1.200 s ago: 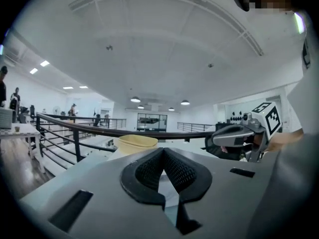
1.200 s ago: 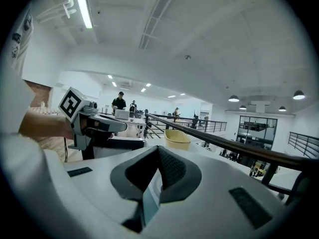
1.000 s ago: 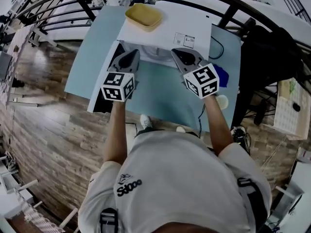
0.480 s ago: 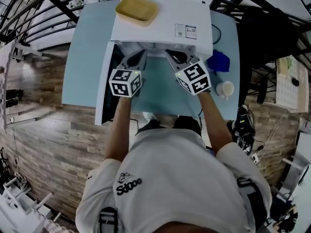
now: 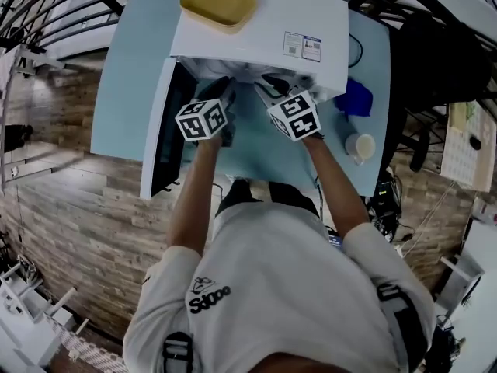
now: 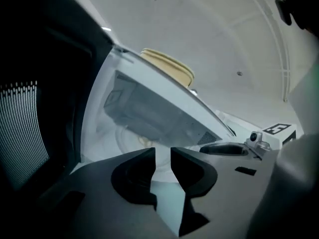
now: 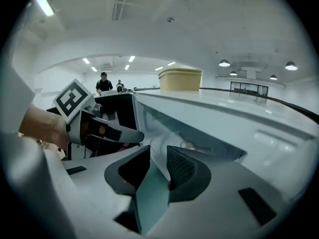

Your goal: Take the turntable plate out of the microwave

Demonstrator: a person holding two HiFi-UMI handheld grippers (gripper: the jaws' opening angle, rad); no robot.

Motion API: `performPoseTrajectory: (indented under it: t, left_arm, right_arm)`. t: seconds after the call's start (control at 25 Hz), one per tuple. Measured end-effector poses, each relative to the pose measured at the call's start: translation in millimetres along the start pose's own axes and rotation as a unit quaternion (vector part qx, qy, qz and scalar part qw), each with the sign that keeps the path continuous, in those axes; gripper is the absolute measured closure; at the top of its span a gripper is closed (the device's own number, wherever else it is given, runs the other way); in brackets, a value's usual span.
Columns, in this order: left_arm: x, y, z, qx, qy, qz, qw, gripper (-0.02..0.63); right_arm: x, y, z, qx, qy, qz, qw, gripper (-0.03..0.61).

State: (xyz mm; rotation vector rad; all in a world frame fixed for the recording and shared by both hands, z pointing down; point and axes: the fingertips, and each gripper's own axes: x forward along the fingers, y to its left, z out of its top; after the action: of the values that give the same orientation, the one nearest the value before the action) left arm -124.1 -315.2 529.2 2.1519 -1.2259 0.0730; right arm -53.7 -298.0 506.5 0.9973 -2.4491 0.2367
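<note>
The turntable plate (image 6: pixel 130 136) lies flat inside the microwave (image 5: pixel 264 37); it's round, so no real long axis. The microwave sits on a pale blue table (image 5: pixel 132 92) over a wood floor (image 5: pixel 78 208), with its door (image 5: pixel 165 130) swung open to the left and a yellow tray (image 5: pixel 218 4) on top. The left gripper (image 6: pixel 162 156) and right gripper (image 7: pixel 158 156) are at the opening, jaws parting, with nothing gripped.

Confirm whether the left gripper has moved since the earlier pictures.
Yes: the left gripper has moved nearer the microwave opening; its jaws are opening, empty.
</note>
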Motion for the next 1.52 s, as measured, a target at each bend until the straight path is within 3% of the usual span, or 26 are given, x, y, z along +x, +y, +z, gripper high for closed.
performPoseTrajectory:
  t: [0.2, 0.36, 0.64, 0.84, 1.2, 1.4, 1.52]
  left_arm:
    - [23.1, 21.4, -16.4, -0.058, 0.004, 0.013, 0.9982, 0.487]
    - [36.4, 36.0, -29.4, -0.071, 0.018, 0.028, 0.9969, 0.433]
    - [57.6, 46.6, -39.5, -0.094, 0.026, 0.021, 0.995, 0.42]
    - [64.9, 48.0, -43.6, -0.096, 0.041, 0.024, 0.9943, 0.419]
    - [66.2, 59.0, -42.2, -0.177, 0.019, 0.021, 0.9837, 0.417]
    - [67.2, 56.7, -43.2, -0.155, 0.027, 0.023, 0.9873, 0.416]
    - [67.0, 57.6, -43.7, -0.158, 0.024, 0.026, 0.9868, 0.416]
  right_arm:
    - [22.1, -10.2, -31.1, 0.016, 0.032, 0.001, 0.999, 0.491]
    - [31.6, -14.9, -44.2, 0.07, 0.037, 0.0, 0.997, 0.486]
    - [49.3, -16.9, -69.6, 0.152, 0.05, -0.002, 0.987, 0.432]
    - [57.3, -22.4, -80.7, 0.238, 0.034, 0.001, 0.971, 0.411]
    - [69.8, -29.4, -82.3, 0.339, -0.006, 0.011, 0.941, 0.383]
    - [75.7, -33.1, -86.3, 0.389, -0.014, 0.007, 0.921, 0.399]
    - [77.0, -29.9, -87.2, 0.39, -0.011, 0.009, 0.921, 0.399]
